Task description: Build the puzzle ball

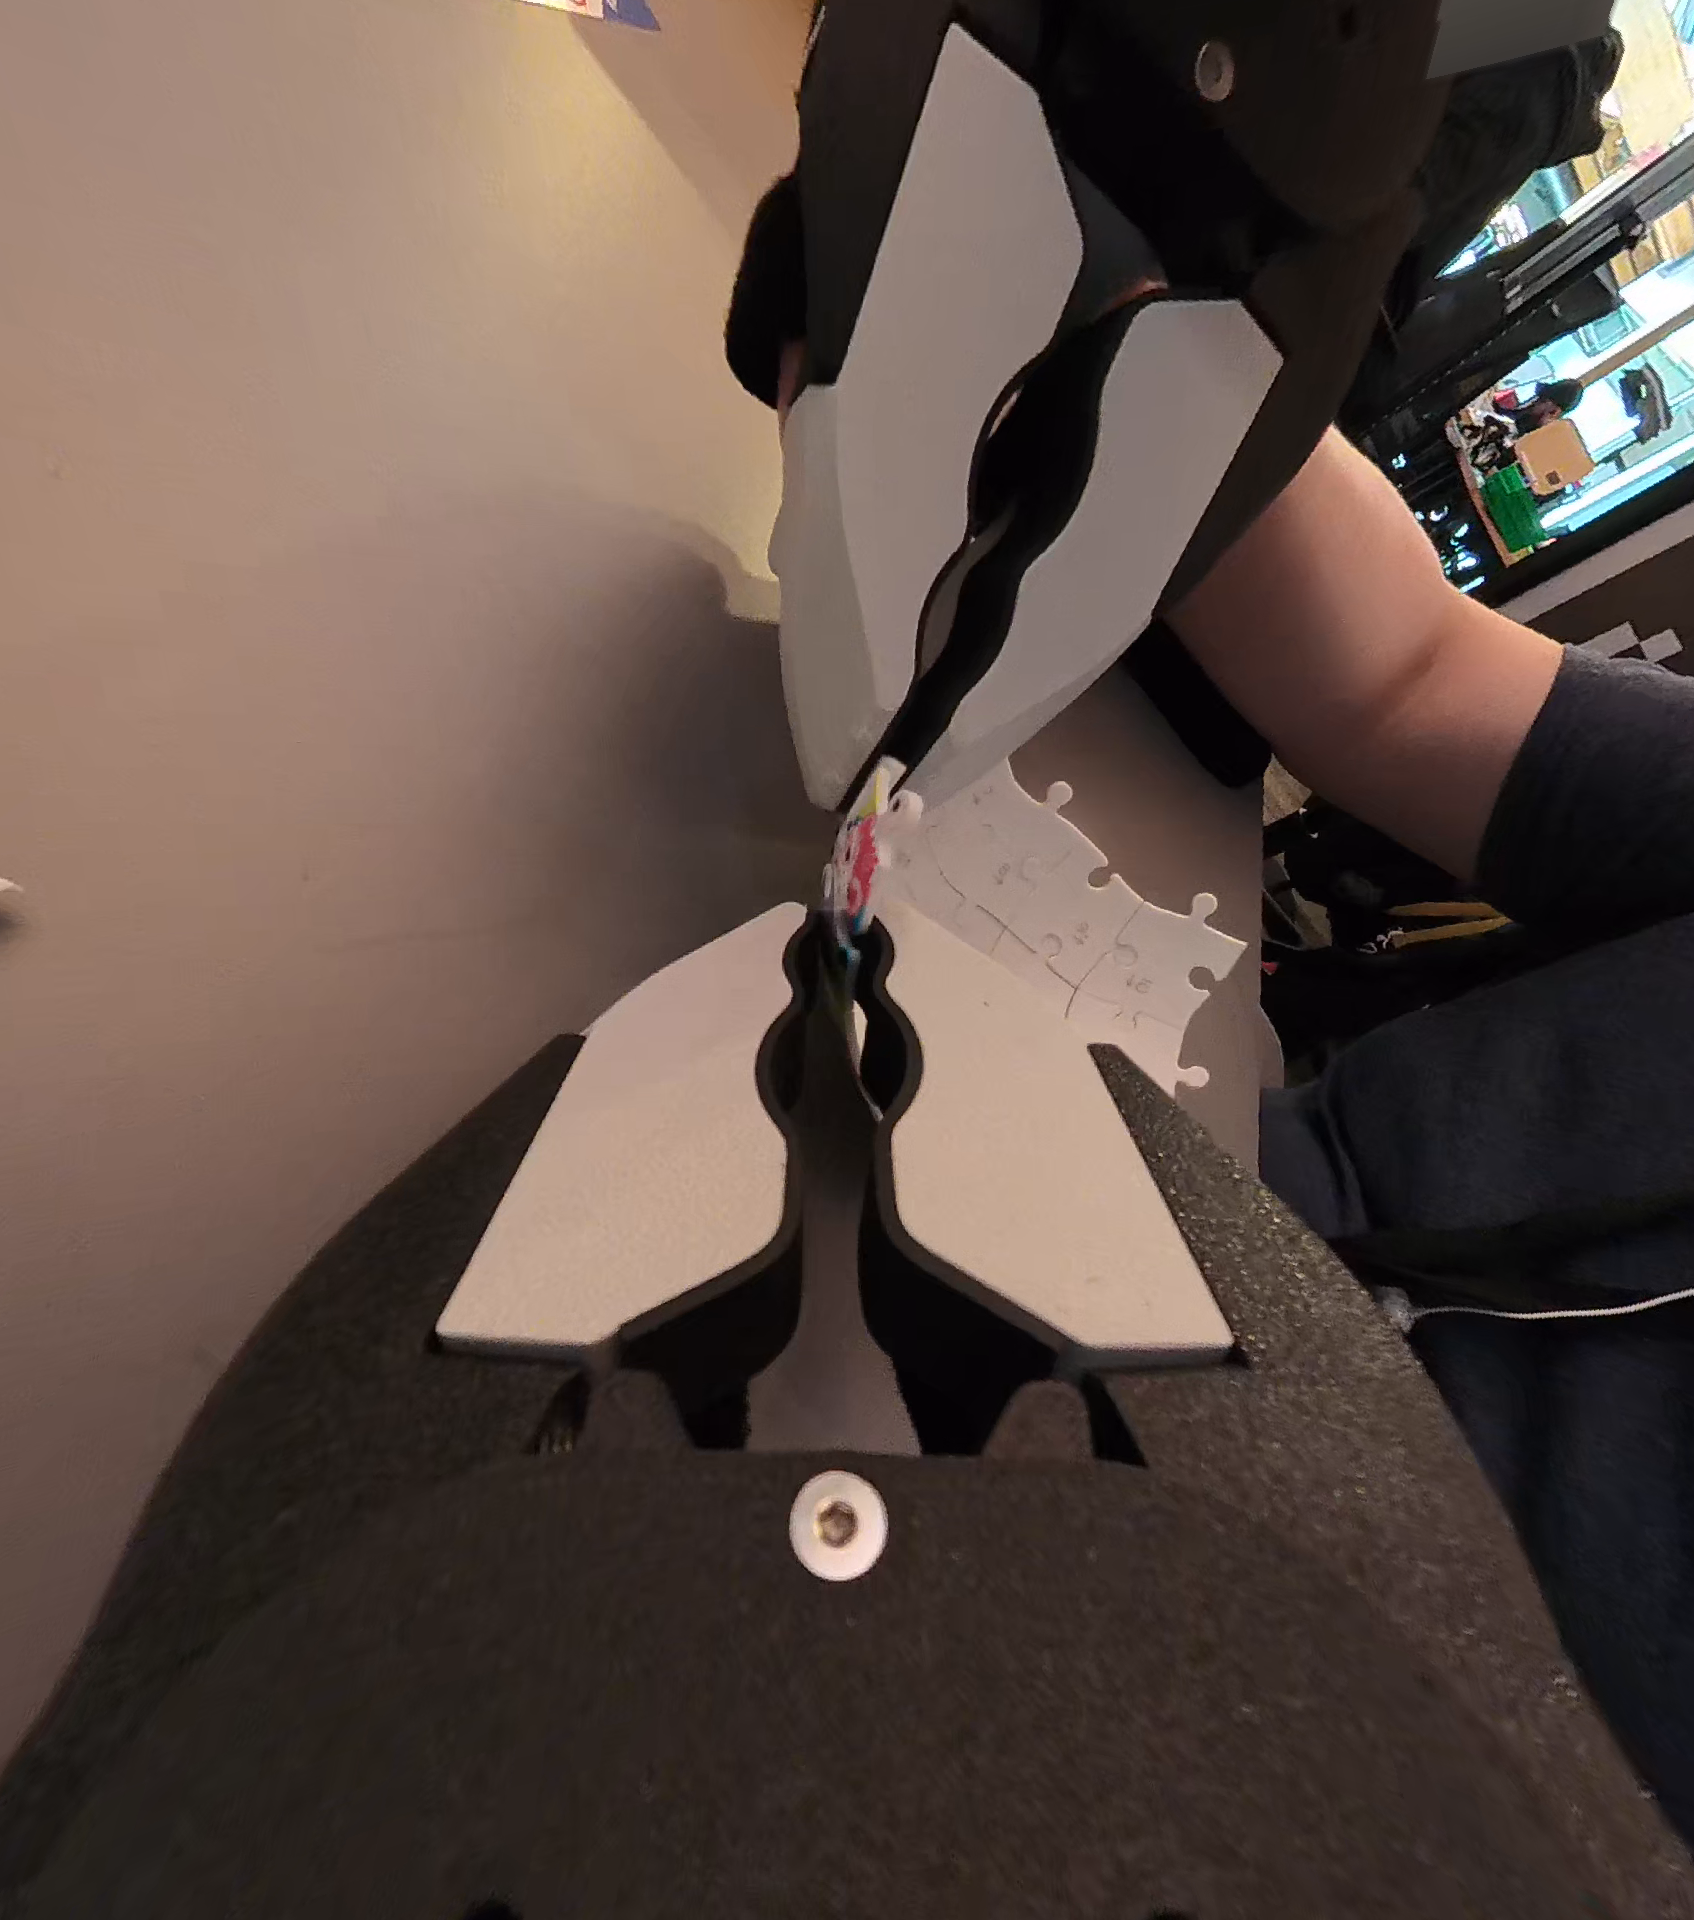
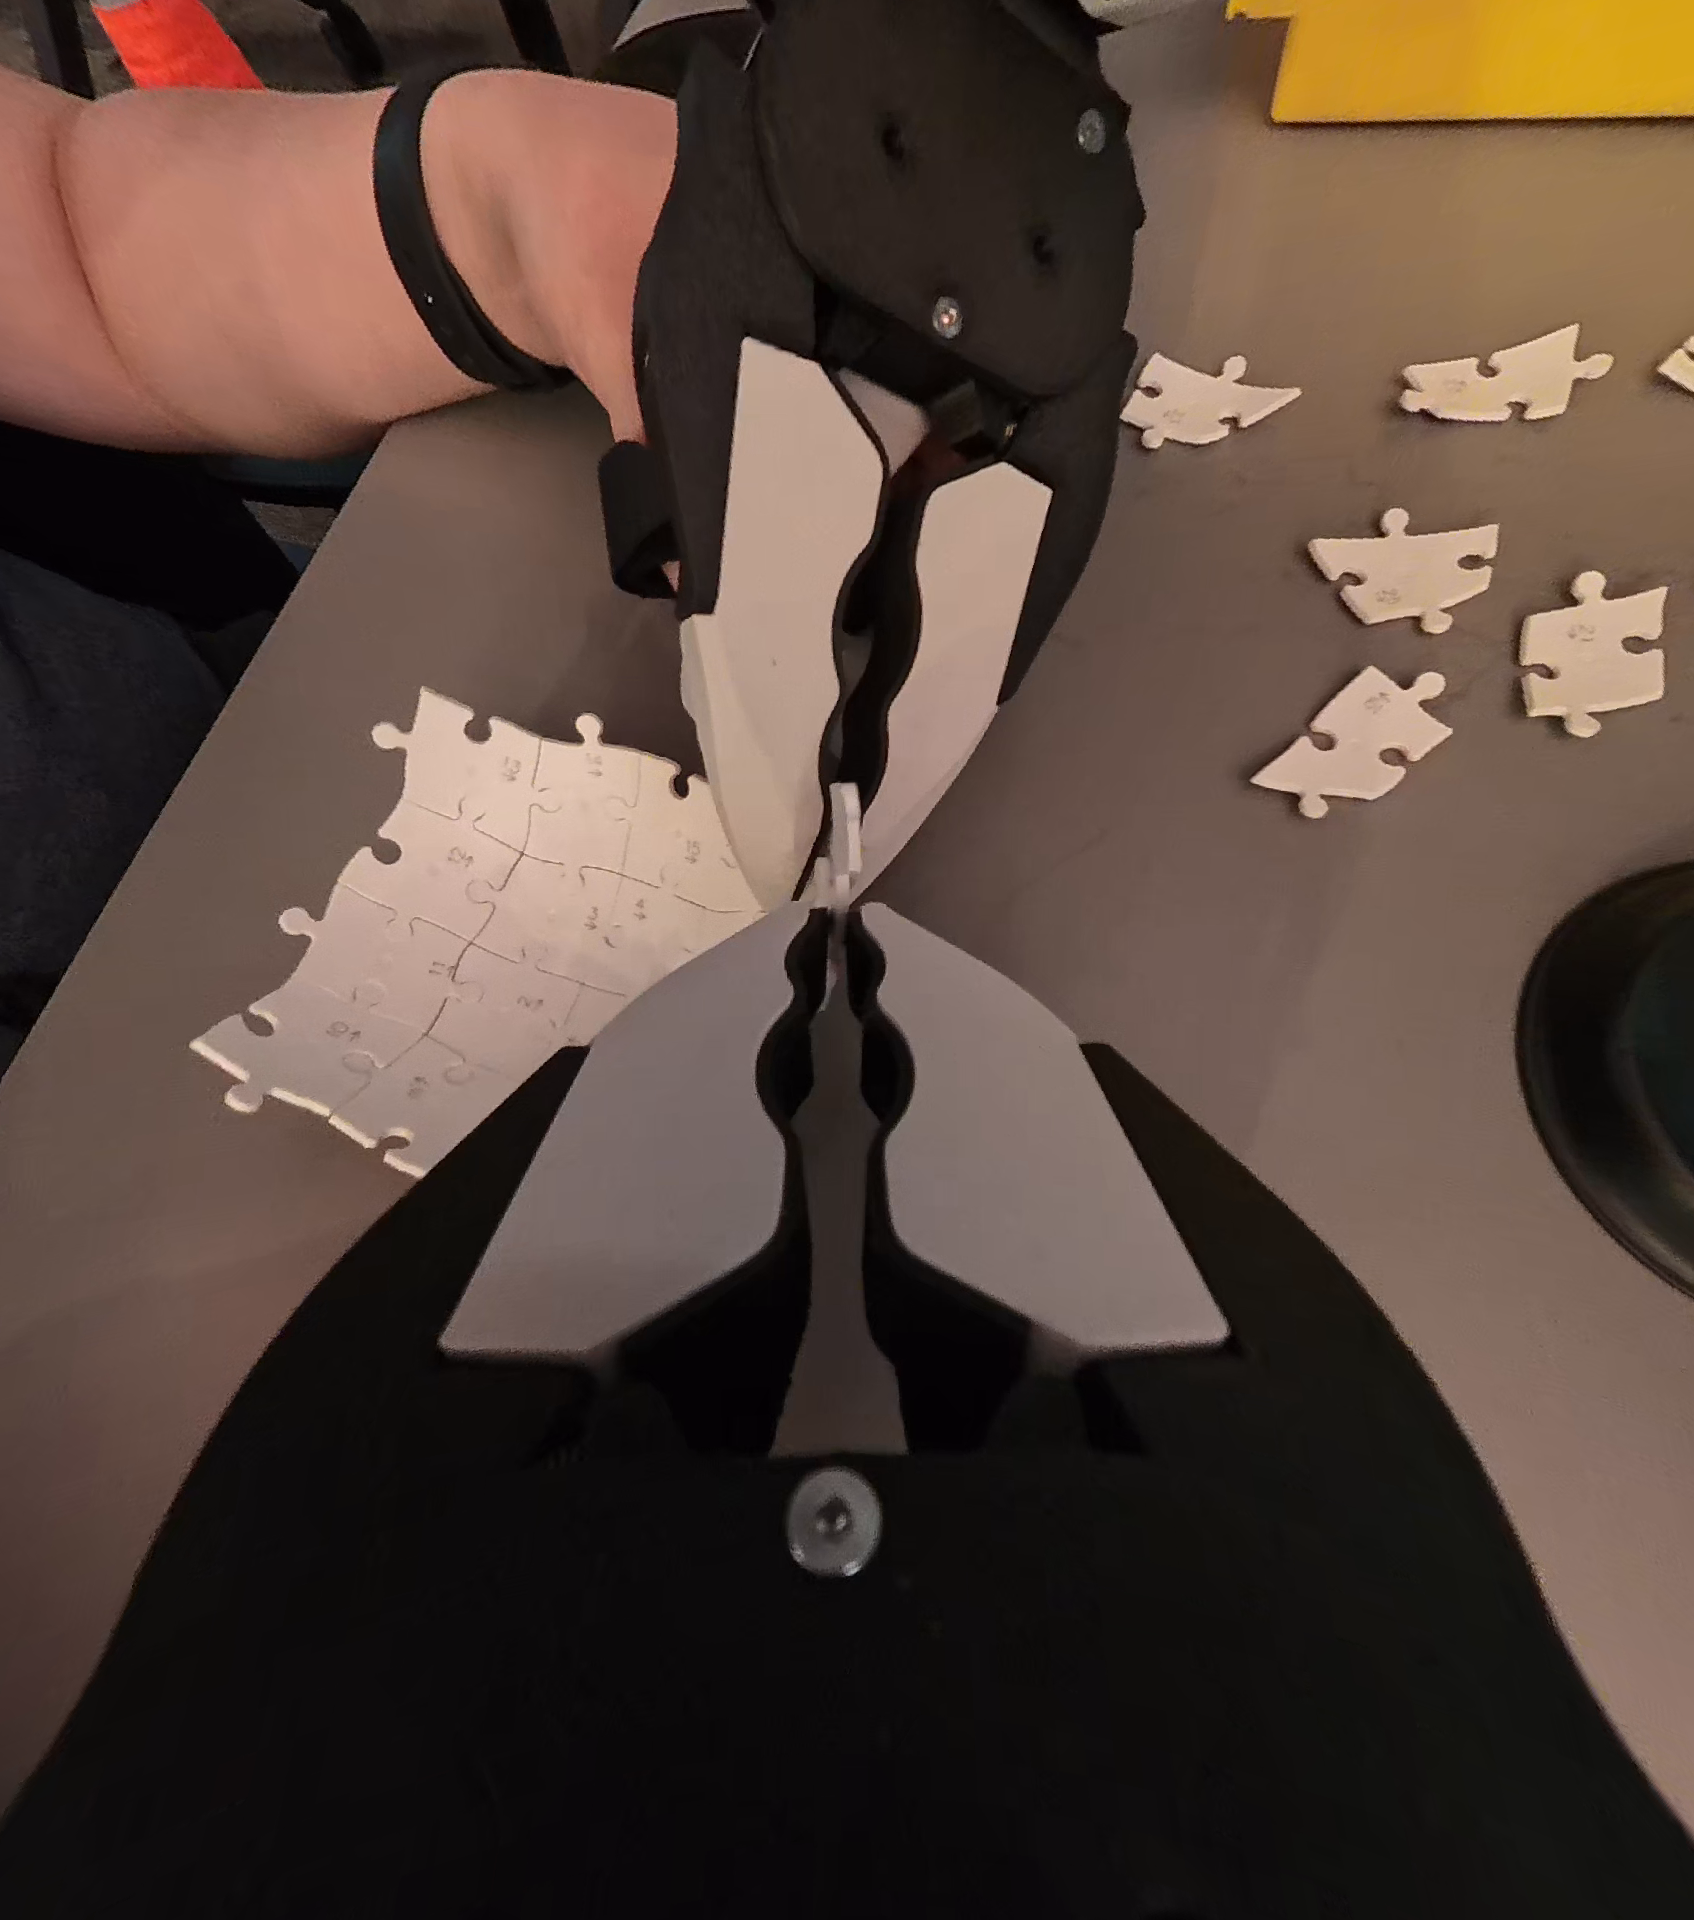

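Both grippers meet tip to tip above the grey table (image 2: pixel 1082 935). The left gripper (image 1: pixel 838 935) is clamped on a puzzle piece (image 1: pixel 858 862) whose printed side shows colours. The right gripper (image 2: pixel 835 925) is clamped on another piece (image 2: pixel 841 831), white side up, and the two pieces touch edge to edge. The joined sheet (image 2: pixel 469 925) of pieces lies on the table just left of the tips. Loose pieces (image 2: pixel 1404 571) lie to the right of the tips, near a black round dish (image 2: pixel 1591 1091)
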`<action>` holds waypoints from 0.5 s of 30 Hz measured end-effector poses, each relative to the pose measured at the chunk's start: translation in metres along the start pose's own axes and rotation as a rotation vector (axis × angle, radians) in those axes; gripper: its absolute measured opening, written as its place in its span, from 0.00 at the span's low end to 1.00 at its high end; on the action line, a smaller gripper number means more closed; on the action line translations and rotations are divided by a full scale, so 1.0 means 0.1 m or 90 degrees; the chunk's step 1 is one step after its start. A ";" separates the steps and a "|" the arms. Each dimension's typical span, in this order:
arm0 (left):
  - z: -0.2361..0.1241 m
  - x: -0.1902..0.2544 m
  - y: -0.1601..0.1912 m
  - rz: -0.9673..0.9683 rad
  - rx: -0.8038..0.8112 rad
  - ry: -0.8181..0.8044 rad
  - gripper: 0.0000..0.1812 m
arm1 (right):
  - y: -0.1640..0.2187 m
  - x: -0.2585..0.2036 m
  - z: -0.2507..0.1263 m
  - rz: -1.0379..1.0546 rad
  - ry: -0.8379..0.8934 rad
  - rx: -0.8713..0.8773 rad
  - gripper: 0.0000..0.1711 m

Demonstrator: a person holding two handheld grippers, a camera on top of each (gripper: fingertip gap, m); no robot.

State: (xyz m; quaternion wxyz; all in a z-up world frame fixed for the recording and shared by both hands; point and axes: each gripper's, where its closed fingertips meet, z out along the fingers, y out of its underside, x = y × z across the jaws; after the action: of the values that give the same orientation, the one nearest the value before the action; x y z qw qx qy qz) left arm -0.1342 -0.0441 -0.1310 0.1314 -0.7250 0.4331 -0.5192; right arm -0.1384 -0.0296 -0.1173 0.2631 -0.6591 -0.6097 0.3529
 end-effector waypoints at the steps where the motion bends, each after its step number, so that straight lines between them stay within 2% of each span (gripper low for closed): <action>1: 0.00 0.00 0.00 -0.003 0.002 0.000 0.02 | 0.00 0.00 0.00 0.002 0.001 0.004 0.02; 12: 0.01 0.00 0.00 -0.004 0.003 0.000 0.03 | 0.01 0.01 0.00 0.015 -0.001 0.012 0.02; 15: 0.00 0.01 -0.02 0.007 0.011 -0.009 0.06 | 0.00 0.02 -0.01 0.015 0.004 0.015 0.02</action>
State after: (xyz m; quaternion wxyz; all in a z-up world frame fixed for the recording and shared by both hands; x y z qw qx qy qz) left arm -0.1333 -0.0439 -0.1291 0.1437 -0.7251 0.4315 -0.5170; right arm -0.1377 -0.0273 -0.1174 0.2688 -0.6643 -0.5969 0.3608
